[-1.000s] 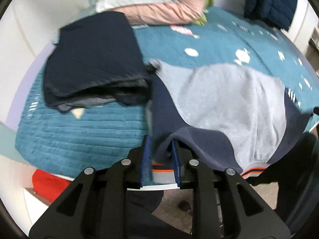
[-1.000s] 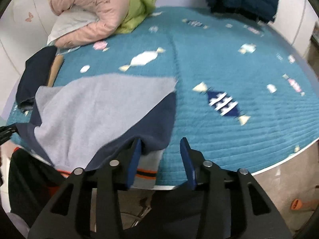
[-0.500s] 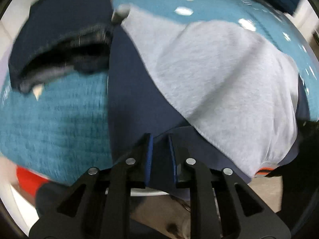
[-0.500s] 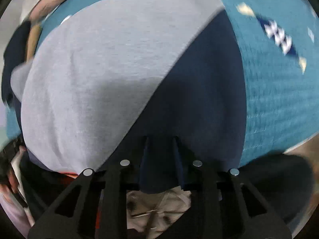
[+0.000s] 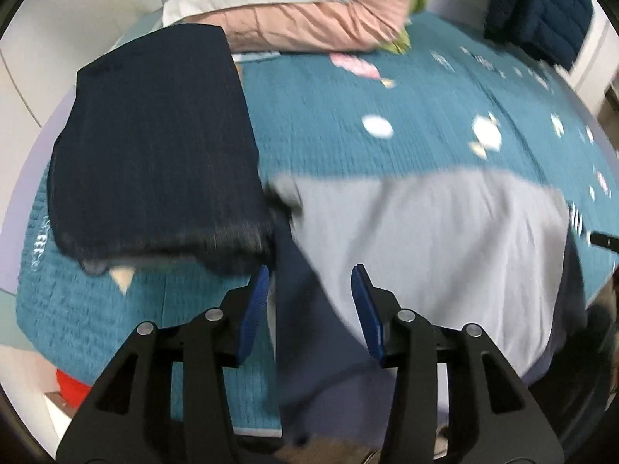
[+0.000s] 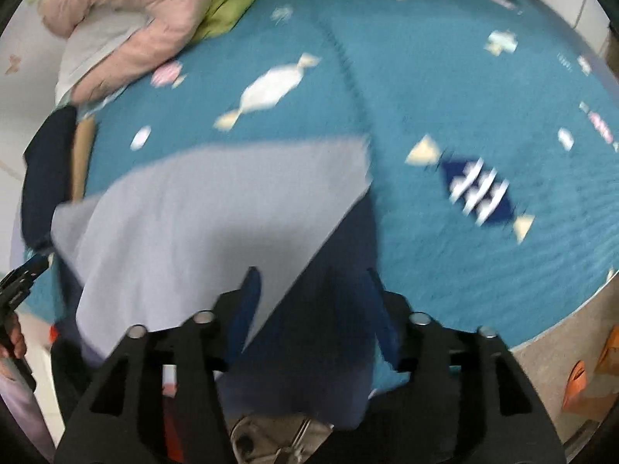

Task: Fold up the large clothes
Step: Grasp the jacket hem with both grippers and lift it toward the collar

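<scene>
The grey-and-navy sweatshirt (image 5: 445, 239) is lying on the teal bedspread (image 5: 387, 96) at the bed's near edge, w/ its long axis running side to side betw. the two grippers & its lower part hanging off the near edge. The left gripper (image 5: 309, 301) is sitting over the sweatshirt's navy left side, just right of the folded dark garment (image 5: 154, 154); its jaws have just been opening & are standing apart, blue pads clear of the cloth, so it's gripping nothing though navy fabric is lying betw. them. The right gripper (image 6: 313, 301) is sitting over the sweatshirt's navy right side; its jaws have likewise just been opening, cloth is lying betw. the pads but they're not pinching it. So the fabric is lying right under & a bit ahead of both tools, each hand being nearer its own end; the coming move, as I'm judging it, is hinging on regripping those two ends level w/ each other. The left view is showing the dark garment touching the sweatshirt's left corner, which the right view is catching only as a sliver at frame edge. The right view is showing the open bedspread right of the sweatshirt & the left gripper's tip (image 6: 23, 282) beside the sweatshirt's far end. Pink & green jackets (image 6: 154, 11) are lying well beyond the sweatshirt.
</scene>
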The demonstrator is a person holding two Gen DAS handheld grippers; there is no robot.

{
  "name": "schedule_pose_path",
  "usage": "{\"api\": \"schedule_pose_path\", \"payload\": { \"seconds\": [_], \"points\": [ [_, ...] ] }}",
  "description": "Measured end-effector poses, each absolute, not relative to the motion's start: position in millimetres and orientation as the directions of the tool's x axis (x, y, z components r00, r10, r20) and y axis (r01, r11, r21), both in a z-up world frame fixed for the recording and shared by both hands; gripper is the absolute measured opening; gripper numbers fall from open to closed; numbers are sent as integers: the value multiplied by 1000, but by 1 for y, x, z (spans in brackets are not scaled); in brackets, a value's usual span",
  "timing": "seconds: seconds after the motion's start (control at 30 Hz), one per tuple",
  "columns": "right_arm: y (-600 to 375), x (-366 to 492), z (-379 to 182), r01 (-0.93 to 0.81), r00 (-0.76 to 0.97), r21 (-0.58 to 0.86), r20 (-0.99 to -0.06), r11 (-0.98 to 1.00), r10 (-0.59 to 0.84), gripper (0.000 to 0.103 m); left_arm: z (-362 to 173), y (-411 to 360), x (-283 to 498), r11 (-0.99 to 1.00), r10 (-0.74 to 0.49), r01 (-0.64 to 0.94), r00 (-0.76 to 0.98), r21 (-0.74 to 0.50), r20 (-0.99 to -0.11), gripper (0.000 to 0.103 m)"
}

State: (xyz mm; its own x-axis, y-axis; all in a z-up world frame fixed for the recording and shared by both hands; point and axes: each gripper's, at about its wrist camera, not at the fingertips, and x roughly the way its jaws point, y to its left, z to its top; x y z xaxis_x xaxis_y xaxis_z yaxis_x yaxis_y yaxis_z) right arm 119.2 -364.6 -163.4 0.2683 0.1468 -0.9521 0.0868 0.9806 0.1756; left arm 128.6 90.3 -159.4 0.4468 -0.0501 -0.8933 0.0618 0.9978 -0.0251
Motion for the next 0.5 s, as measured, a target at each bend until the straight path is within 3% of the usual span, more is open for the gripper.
{"api": "schedule_pose_path", "payload": {
  "seconds": [0.13,0.23,0.27,0.3,0.33,0.37,0.47,0.5],
  "points": [
    [-380,155,-184,138,265,175,-955,975,134,55,-172,102,172,986,-147,-11,413,-166,-899,46],
    [-381,183,-208,161,244,205,-956,965,162,56,-199,102,197,978,-157,-67,390,-198,-907,44],
    [-381,193,-219,178,226,207,-960,962,165,56,-207,103,202,977,-162,-71,374,-203,-913,23],
    [-381,201,-231,193,204,204,-965,960,165,56,-223,106,211,976,-140,-113,332,-187,-933,11],
    [-380,206,-241,197,184,203,-969,959,167,54,-232,110,213,971,-136,-146,314,-189,-940,11],
    [-378,211,-255,197,145,208,-973,958,181,34,-234,113,215,965,-143,-167,318,-204,-937,11],
    [-379,210,-257,241,146,182,-978,953,150,14,-226,115,216,965,-125,-174,357,-197,-926,10],
    [-378,211,-248,227,177,187,-973,956,148,11,-217,112,215,976,-82,-156,392,-154,-916,10]
  ]
}}
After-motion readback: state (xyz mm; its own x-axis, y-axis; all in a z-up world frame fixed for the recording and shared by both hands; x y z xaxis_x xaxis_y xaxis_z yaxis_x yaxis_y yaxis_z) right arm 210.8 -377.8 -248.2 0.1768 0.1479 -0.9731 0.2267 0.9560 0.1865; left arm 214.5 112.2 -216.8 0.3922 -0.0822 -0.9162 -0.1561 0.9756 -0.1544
